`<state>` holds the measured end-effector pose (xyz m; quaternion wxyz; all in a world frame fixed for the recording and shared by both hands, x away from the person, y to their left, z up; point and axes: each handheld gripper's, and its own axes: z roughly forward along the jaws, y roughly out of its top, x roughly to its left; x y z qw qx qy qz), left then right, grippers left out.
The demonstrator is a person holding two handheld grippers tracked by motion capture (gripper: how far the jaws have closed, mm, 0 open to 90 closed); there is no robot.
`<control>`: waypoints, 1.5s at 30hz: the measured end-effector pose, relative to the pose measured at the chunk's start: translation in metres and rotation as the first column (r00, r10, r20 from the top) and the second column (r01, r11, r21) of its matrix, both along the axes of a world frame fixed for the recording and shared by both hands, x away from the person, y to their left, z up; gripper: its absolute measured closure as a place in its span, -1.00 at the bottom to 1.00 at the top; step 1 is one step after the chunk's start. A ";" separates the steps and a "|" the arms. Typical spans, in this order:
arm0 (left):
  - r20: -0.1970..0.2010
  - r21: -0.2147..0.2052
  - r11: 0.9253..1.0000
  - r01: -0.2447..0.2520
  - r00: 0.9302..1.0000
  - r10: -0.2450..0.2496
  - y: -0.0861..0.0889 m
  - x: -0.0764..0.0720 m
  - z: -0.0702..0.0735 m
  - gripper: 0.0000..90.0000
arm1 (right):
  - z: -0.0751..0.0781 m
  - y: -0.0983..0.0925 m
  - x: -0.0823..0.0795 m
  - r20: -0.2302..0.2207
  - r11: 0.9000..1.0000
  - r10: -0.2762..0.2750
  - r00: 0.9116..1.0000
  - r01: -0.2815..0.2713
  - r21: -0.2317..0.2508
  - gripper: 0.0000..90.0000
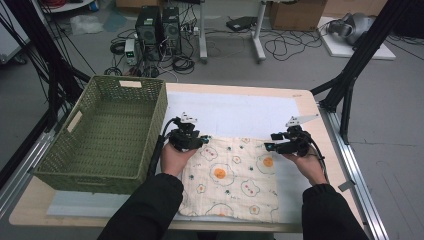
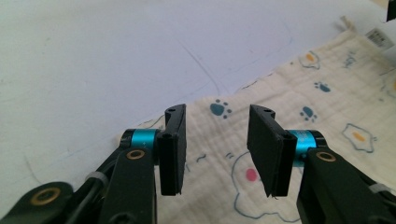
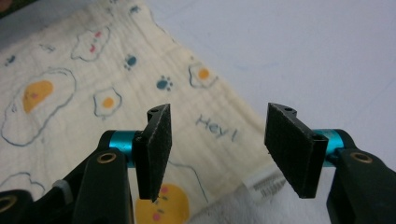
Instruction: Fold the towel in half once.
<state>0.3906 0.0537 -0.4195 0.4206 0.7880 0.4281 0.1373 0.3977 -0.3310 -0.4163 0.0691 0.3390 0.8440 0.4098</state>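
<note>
Spread flat on the white mat of the worktop [image 1: 235, 112] lies a cream muslin cloth [image 1: 232, 177] printed with fried eggs and paw prints, just right of a green woven basket [image 1: 107, 132]. At its far left corner hover the left tongs [image 2: 217, 140], jaws apart with nothing between the pads, the cloth's edge and a blue paw print showing below the gap. At the far right corner the right tongs [image 3: 217, 149] also stand parted and empty above the fabric, over the printed words "Hey!" and a small sewn label [image 3: 266, 184] at the cloth's edge. Both hands hold the tongs low over the cloth.
</note>
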 end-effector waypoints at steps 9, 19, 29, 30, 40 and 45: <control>-0.039 0.139 0.987 -0.083 0.995 0.089 0.002 0.005 -0.010 0.36 | -0.005 -0.001 0.003 0.003 0.998 -0.038 0.999 0.038 -0.051 -0.03; -0.039 0.174 0.976 -0.127 0.990 0.135 0.004 0.004 -0.018 0.44 | -0.018 0.011 0.007 -0.019 0.986 -0.055 0.998 0.051 -0.156 0.14; -0.025 0.139 0.983 -0.118 0.992 0.123 0.001 0.003 -0.015 0.94 | -0.012 0.009 0.007 -0.082 0.989 0.017 0.996 -0.029 -0.143 0.94; -0.019 0.106 0.986 -0.126 0.991 0.129 0.001 0.003 -0.013 0.94 | -0.009 0.005 0.007 -0.066 0.988 0.003 0.998 -0.013 -0.152 0.94; 0.100 -0.115 0.974 -0.195 0.973 0.207 0.007 0.013 0.027 0.94 | 0.045 -0.018 0.019 0.046 0.993 -0.094 0.995 0.097 -0.062 0.94; 0.083 -0.106 0.980 -0.171 0.980 0.180 0.010 0.007 0.019 0.94 | 0.037 -0.020 0.013 0.011 0.997 -0.073 0.997 0.073 -0.015 0.94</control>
